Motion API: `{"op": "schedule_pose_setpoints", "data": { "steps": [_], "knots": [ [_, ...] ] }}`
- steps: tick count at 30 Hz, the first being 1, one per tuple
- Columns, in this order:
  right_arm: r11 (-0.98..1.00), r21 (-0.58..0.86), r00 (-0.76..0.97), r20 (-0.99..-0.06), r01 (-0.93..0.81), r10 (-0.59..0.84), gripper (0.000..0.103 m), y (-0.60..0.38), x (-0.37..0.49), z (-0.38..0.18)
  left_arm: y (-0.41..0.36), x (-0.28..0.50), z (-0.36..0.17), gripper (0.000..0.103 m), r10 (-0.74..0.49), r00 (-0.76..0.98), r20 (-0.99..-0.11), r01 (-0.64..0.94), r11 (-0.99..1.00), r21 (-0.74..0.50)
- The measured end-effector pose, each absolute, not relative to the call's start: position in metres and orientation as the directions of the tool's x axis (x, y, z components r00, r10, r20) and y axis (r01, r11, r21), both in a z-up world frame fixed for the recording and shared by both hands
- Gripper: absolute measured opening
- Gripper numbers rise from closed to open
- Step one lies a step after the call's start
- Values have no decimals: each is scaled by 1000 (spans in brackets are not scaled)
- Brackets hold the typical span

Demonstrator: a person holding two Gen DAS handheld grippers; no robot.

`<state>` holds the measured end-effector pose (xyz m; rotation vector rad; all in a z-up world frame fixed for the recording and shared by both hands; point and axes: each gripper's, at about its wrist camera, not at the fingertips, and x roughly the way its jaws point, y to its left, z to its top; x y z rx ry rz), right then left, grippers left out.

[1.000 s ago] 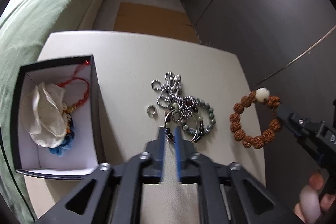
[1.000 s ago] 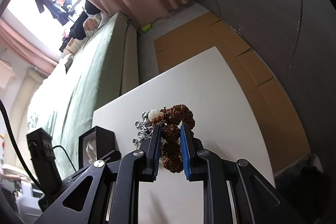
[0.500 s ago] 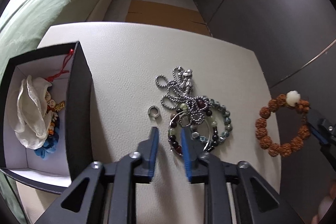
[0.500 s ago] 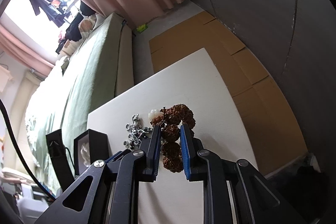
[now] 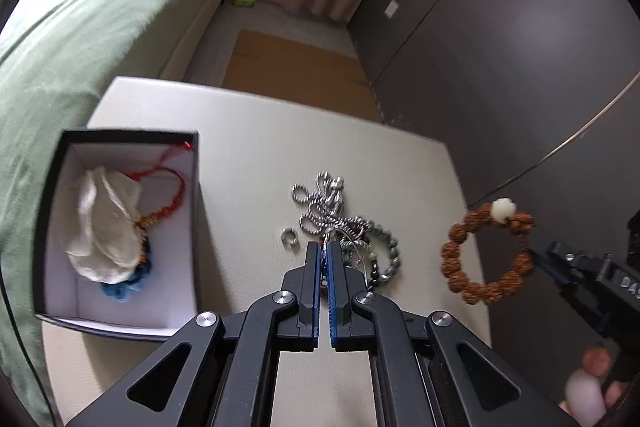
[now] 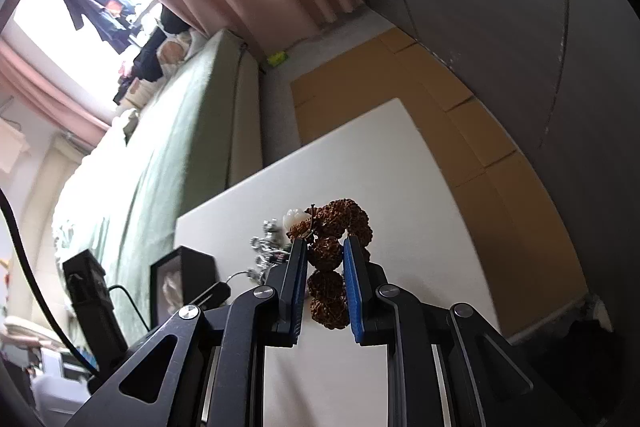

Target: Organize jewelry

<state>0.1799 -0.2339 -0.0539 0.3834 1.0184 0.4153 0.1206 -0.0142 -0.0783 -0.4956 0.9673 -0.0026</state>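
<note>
Knobbly brown seed-bead bracelet [image 6: 328, 259] with one white bead, clamped in right hand-held gripper [image 6: 325, 251] above matte white counter [image 5: 256, 163]. Left hand-held gripper [image 5: 323, 251] just closed, nipping tangled ball-chain jewelry pile [image 5: 340, 227].

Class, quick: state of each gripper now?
Left gripper: closed, pinching a thin bracelet in the tangle.
Right gripper: closed on the brown bead bracelet.

White characters reading "D4", cut off at the picture's edge, printed on the black body of the right hand-held gripper [image 5: 538, 259] in the left wrist view. No other readable text anywhere.
</note>
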Motion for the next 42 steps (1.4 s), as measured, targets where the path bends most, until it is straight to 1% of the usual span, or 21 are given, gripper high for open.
{"op": "schedule_pose_setpoints", "data": {
  "steps": [6,10,17,22,28,29,31,32,33,34,35,42],
  "knots": [
    [813,544,460,-679,-207,572,19,-217,171,-43,6,102,-56,2,-222,615,-757,-224,871,-437],
    [786,572,457,-648,-235,609,19,-204,164,-38,31,85,-42,2,-184,650,-737,-254,862,-438],
    [775,564,448,-636,-286,629,19,-180,147,-32,71,72,-47,2,-126,652,-748,-345,829,-441],
    [765,571,440,-630,-298,641,19,-166,146,-34,88,69,-51,3,-90,668,-738,-377,814,-441],
    [746,583,426,-615,-322,664,19,-150,145,-34,114,74,-64,4,-119,634,-764,-445,752,-486],
    [742,585,425,-611,-327,668,19,-147,147,-35,118,73,-63,6,-114,637,-763,-449,749,-487],
    [731,591,421,-599,-341,681,19,-141,146,-33,124,72,-60,23,-109,638,-763,-455,745,-488],
    [722,597,419,-589,-351,691,19,-137,146,-32,127,71,-58,43,-109,647,-755,-454,740,-497],
    [713,602,416,-581,-359,700,19,-135,146,-32,130,68,-54,58,-100,663,-742,-455,733,-506],
    [704,609,411,-573,-366,709,19,-132,145,-31,132,66,-51,62,-87,678,-730,-456,730,-510],
    [690,620,404,-561,-375,723,19,-128,146,-30,135,63,-46,63,-69,692,-719,-456,730,-509],
    [631,649,344,-529,-424,776,19,-95,149,-33,160,58,-35,63,-47,720,-693,-466,706,-533]
  ]
}}
